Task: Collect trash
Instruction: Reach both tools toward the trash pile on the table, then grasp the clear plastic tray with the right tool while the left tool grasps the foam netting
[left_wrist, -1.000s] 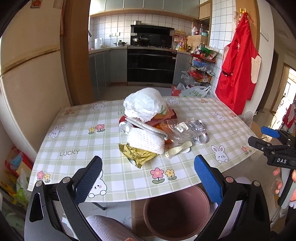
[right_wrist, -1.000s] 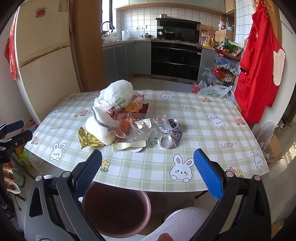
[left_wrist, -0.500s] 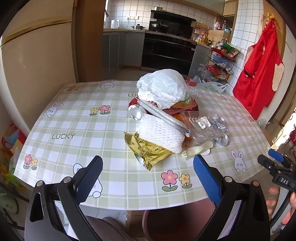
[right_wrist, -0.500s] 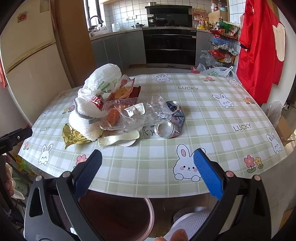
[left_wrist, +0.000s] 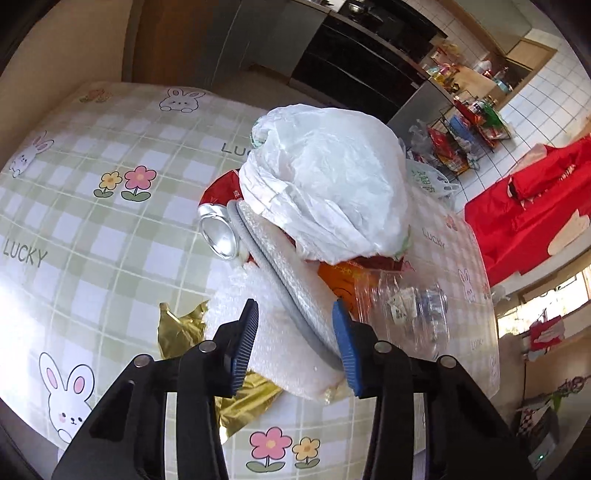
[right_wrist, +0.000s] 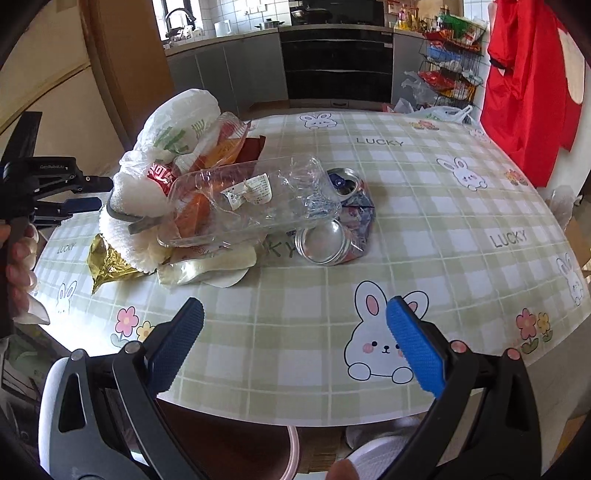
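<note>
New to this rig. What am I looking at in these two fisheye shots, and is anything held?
There is no robot: a person holds a two-finger gripper in each hand, each with a camera looking along its blue pads. One picture is from the left gripper, the other from the right gripper. On the checked table lies a trash pile: white plastic bag, foam net, clear plastic tray, gold wrapper, crushed can. The left jaws have just been closing around the foam net; whether they grip it is unclear. The right gripper is open and empty.
</note>
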